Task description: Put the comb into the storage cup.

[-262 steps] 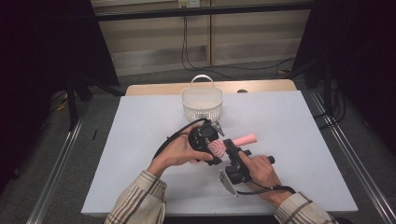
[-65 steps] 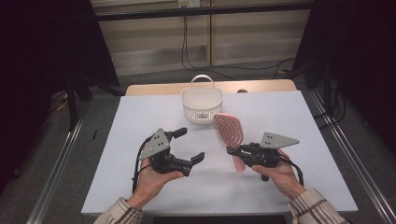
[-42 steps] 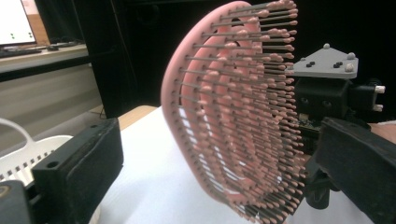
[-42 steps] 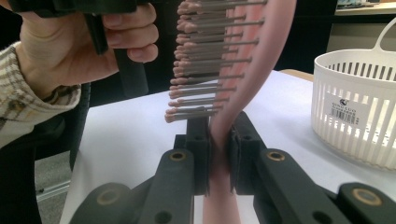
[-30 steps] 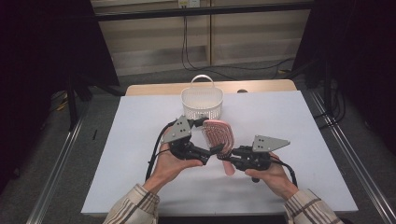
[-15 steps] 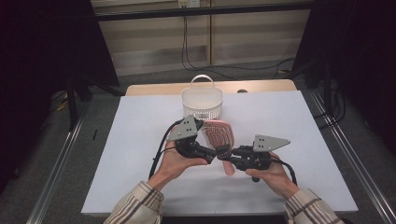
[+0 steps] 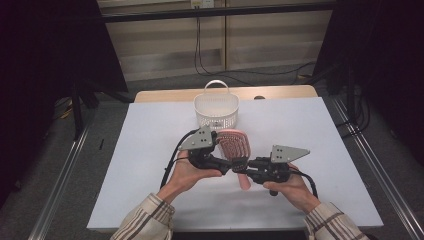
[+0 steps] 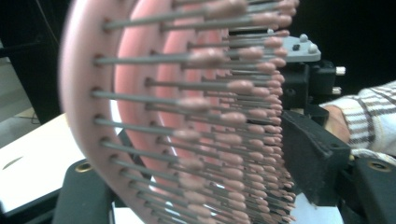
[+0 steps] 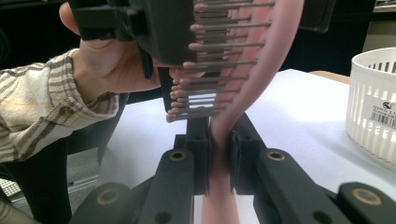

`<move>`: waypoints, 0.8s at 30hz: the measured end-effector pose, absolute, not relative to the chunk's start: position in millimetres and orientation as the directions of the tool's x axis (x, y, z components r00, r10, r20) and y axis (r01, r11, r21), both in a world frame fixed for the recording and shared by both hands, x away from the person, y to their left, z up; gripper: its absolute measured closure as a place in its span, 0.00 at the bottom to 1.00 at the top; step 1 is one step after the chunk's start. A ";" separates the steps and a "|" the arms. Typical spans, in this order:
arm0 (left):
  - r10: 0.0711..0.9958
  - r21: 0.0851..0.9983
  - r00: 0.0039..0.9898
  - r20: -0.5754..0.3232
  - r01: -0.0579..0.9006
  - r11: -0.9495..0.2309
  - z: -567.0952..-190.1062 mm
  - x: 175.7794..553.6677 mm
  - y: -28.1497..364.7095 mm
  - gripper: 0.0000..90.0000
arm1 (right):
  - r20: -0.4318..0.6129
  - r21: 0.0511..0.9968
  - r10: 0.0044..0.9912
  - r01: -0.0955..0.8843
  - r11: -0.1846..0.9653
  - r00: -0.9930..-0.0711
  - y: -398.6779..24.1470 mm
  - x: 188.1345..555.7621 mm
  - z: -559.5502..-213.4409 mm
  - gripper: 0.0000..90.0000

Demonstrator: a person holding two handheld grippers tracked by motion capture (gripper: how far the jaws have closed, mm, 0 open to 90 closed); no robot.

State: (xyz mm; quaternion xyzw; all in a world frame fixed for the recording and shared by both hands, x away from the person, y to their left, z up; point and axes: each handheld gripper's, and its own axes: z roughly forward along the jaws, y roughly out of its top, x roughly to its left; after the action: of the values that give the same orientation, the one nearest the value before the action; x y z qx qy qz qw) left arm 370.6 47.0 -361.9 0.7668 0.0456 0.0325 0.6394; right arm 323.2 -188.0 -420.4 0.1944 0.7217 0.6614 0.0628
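A: Which step is in hand?

B: A handover, it seems. Just below the middle of the high view, the right gripper (image 7: 248, 171) is clamped on the neck of the pink hairbrush (image 7: 235, 148), held up above the white table (image 7: 150, 130). The left gripper (image 7: 226, 165) has just been closing its jaws around the bristled head; whether the pads press yet cannot be told.

A: And next?

B: Probably the left must grip firmly before the right lets go.

A: The white basket (image 7: 216, 111)?

B: Upper centre, behind the brush; nothing can be made out inside it.
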 end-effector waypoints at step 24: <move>0.071 0.982 0.996 -0.052 0.064 -0.175 -364.5 369.0 40.5 0.56 | 0.171 0.979 0.381 0.201 0.041 -0.909 -188.5 325.8 -421.4 0.89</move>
State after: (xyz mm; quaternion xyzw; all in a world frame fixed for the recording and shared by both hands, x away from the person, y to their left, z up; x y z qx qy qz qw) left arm 369.0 40.5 -364.5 0.7666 0.0441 0.0031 0.6407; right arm 325.8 -188.5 -421.4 0.2026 0.7182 0.6622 0.0678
